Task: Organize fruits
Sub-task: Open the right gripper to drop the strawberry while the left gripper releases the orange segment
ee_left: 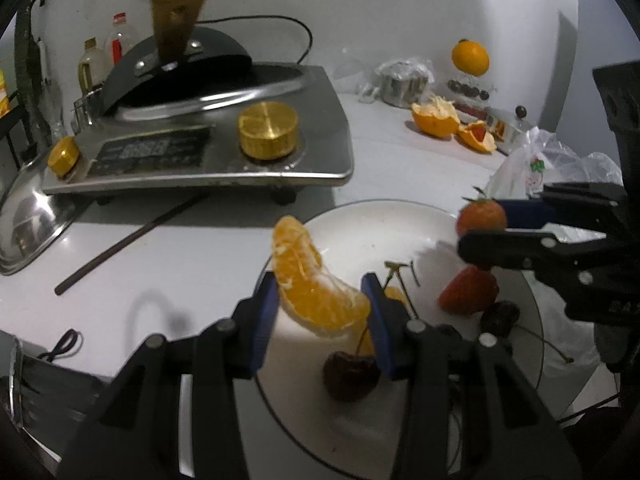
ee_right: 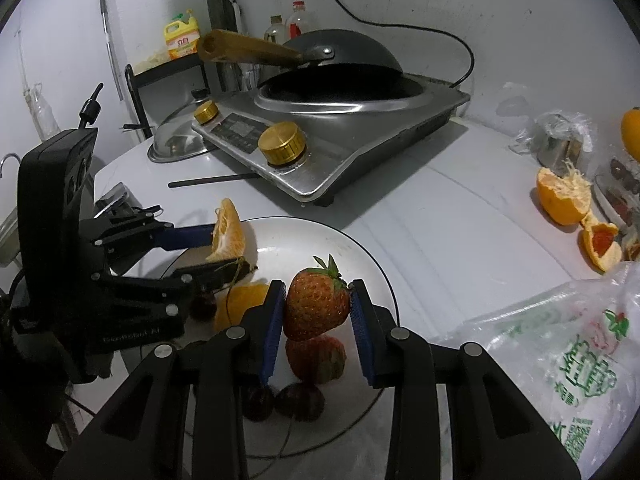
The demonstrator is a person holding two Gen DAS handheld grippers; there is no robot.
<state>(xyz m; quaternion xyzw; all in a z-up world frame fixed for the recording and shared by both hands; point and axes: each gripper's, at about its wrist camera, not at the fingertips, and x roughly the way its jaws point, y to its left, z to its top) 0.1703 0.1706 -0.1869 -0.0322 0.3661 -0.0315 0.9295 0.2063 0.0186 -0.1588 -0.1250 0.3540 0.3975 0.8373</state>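
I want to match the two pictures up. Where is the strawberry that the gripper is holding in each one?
Left wrist view: the held strawberry is at the right edge, in the right gripper, above the white plate.
Right wrist view: the held strawberry is low in the middle, between the blue pads.
Shared landmark: the big gold knob on the stove.

Dim white wall; white counter

Orange segment between left gripper fingers above white plate
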